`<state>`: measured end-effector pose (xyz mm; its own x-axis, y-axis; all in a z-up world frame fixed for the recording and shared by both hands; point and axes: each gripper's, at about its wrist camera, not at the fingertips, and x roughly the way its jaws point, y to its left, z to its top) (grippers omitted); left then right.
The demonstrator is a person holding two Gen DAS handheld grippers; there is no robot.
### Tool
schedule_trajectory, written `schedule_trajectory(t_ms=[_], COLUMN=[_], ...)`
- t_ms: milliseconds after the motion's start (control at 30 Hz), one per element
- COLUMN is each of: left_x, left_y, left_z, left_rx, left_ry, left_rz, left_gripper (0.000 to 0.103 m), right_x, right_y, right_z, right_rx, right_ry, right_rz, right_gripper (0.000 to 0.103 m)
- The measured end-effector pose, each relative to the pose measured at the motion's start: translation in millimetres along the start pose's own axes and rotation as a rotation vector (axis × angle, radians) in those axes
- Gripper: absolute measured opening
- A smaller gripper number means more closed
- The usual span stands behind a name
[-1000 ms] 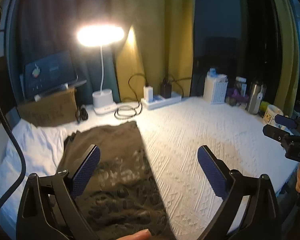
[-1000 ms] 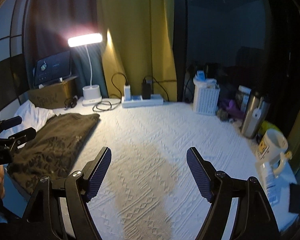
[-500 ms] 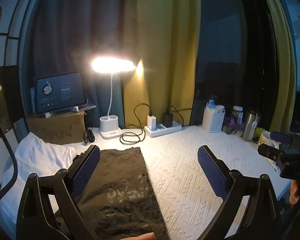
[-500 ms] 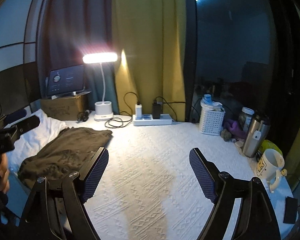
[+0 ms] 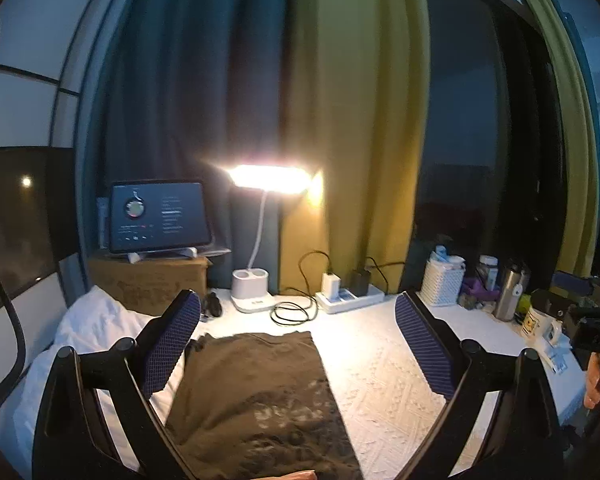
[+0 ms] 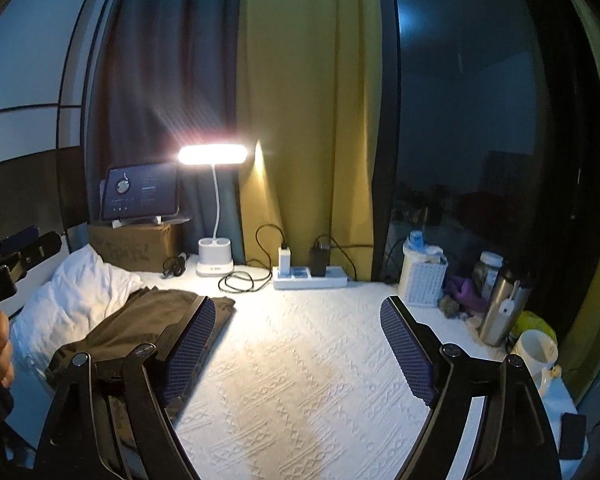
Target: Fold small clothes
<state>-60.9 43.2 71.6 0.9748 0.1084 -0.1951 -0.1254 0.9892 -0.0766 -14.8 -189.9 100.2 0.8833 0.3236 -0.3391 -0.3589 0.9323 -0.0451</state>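
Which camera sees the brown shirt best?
The left wrist view: the brown shirt lies flat between its fingers, print visible. The right wrist view shows it sideways at the left, partly behind a finger.

White textured bed (image 6: pixel 300 360), and on it: a folded brown shirt (image 5: pixel 256 392) to the left beside a white pillow (image 6: pixel 76 296), a lit lamp (image 6: pixel 215 262), a power strip (image 6: pixel 310 278), a white basket (image 6: pixel 422 280), a mug (image 6: pixel 534 354).

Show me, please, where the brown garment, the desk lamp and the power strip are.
brown garment (image 5: pixel 256 384), left wrist view, middle of cloth.
desk lamp (image 6: pixel 215 258), right wrist view, white base.
power strip (image 6: pixel 310 278), right wrist view, white body.
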Motion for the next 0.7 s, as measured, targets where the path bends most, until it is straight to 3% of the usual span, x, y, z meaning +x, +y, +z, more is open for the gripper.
schedule_trajectory(t_ms=[700], left_x=[-9], left_y=[43], left_z=[6], left_rx=[-0.027], left_ry=[-0.027], left_rz=[0.05], left_gripper=[0.098], right_x=[2], right_y=[38], right_z=[34], right_rx=[-0.041], right_ry=[-0.041], right_rz=[-0.006], right_gripper=[0.086])
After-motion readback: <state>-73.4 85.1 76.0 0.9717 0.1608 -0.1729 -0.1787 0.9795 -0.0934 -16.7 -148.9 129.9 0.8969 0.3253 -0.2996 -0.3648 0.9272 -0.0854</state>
